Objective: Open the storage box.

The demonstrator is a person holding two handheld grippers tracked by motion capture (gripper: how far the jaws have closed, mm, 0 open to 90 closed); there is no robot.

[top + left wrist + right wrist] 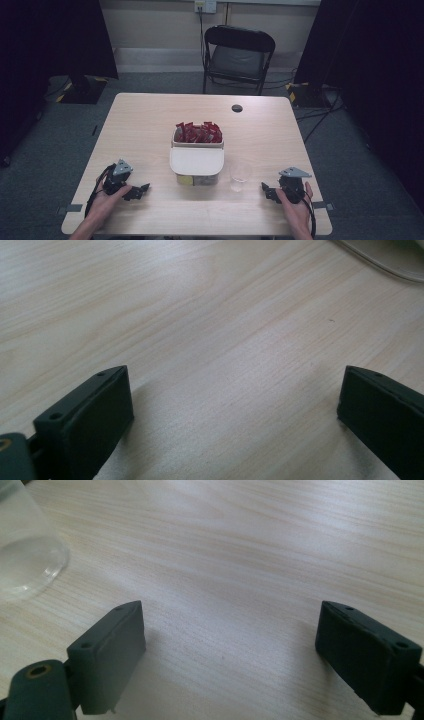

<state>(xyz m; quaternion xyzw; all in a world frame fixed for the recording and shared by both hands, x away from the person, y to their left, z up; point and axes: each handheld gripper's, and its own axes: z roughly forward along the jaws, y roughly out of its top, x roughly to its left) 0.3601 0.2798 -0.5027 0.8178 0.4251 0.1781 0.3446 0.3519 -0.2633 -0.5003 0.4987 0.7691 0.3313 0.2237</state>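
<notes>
The right gripper rests on the desk with its fingers spread wide and nothing between them; the left gripper likewise has released fingers over bare wood. The clear cup stands upright just inward of the right gripper (the nearer hand), beside the white container of red packets. The right gripper view catches the cup at its upper left; the left gripper view shows a white rim.
</notes>
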